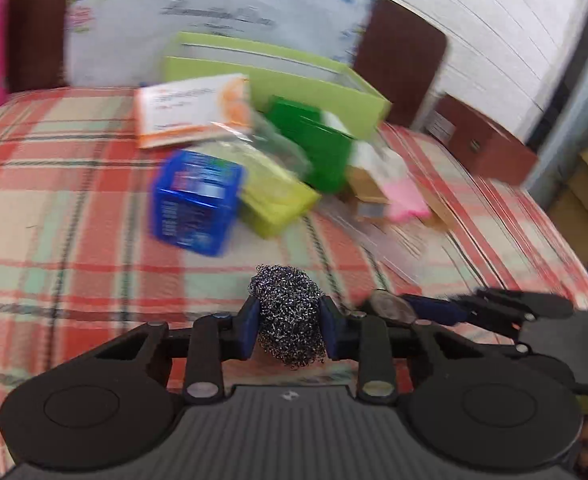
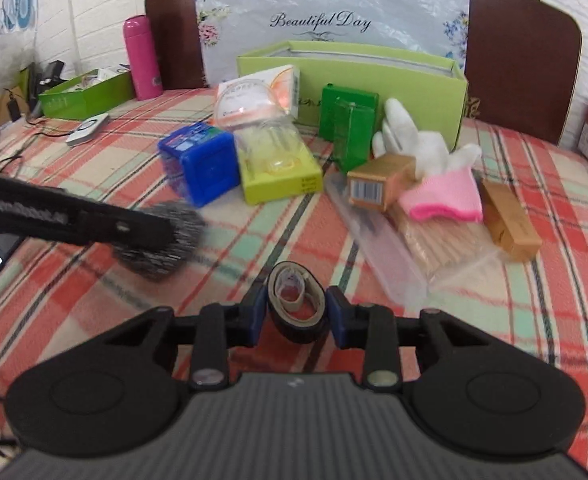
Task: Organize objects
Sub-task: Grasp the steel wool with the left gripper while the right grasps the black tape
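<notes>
My left gripper [image 1: 289, 322] is shut on a steel wool scourer [image 1: 287, 312], held above the plaid bedspread; it also shows in the right wrist view [image 2: 161, 240] at the left. My right gripper [image 2: 296, 310] is shut on a roll of tape [image 2: 296, 300]; it shows at the right of the left wrist view [image 1: 446, 310]. Ahead lie a blue box [image 2: 199, 162], a yellow-green box [image 2: 279, 164], a green box [image 2: 348, 128], a white-orange packet [image 2: 259, 94], brown boxes [image 2: 378, 184], a white-pink glove [image 2: 438, 176] and a large open lime box [image 2: 378, 80].
A pink bottle [image 2: 141, 58], a green tray [image 2: 83, 94] and cables [image 2: 9, 120] stand at the far left. A clear case [image 2: 378, 240] and a pack of sticks [image 2: 438, 240] lie at the right. A brown headboard [image 2: 526, 56] stands behind.
</notes>
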